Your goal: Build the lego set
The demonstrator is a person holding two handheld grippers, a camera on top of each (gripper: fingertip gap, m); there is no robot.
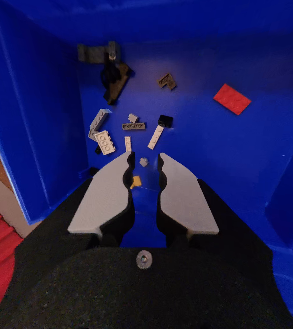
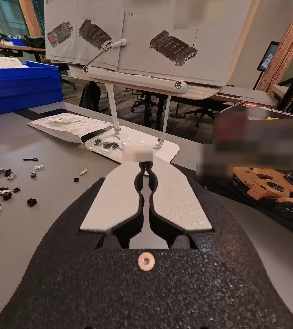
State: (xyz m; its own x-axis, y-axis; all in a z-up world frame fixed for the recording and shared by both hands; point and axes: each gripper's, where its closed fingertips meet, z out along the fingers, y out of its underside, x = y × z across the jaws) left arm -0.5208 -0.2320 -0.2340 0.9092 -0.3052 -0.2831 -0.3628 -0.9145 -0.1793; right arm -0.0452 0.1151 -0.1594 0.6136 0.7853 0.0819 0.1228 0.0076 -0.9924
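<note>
My left gripper (image 1: 146, 154) is open and empty inside a blue bin (image 1: 35, 124), with a small grey brick (image 1: 144, 162) lying just below and between its tips. A yellow piece (image 1: 136, 181) lies under the left finger. Farther in lie light grey plates (image 1: 104, 142), a long white plate (image 1: 155, 137), a black piece (image 1: 165, 121), a red plate (image 1: 232, 98) and a dark part-built assembly (image 1: 115, 80). My right gripper (image 2: 145, 162) hovers over the grey table (image 2: 35, 231), its jaws nearly closed, with a small orange bit between the tips, partly hidden.
An instruction booklet (image 2: 142, 35) stands on a white holder ahead of the right gripper. Several small loose pieces (image 2: 0, 194) lie on the table at left. A paper bag (image 2: 67, 126) and a plastic bag (image 2: 103, 146) lie beyond. The set's box (image 2: 266, 187) is at right, blue bins (image 2: 17, 85) at far left. The long white plate (image 1: 155, 137) lies around 4 centimeters away from my left fingertips. The right gripper is farther from the black piece (image 1: 165, 121), some 55 centimeters, than the left, some 5 centimeters.
</note>
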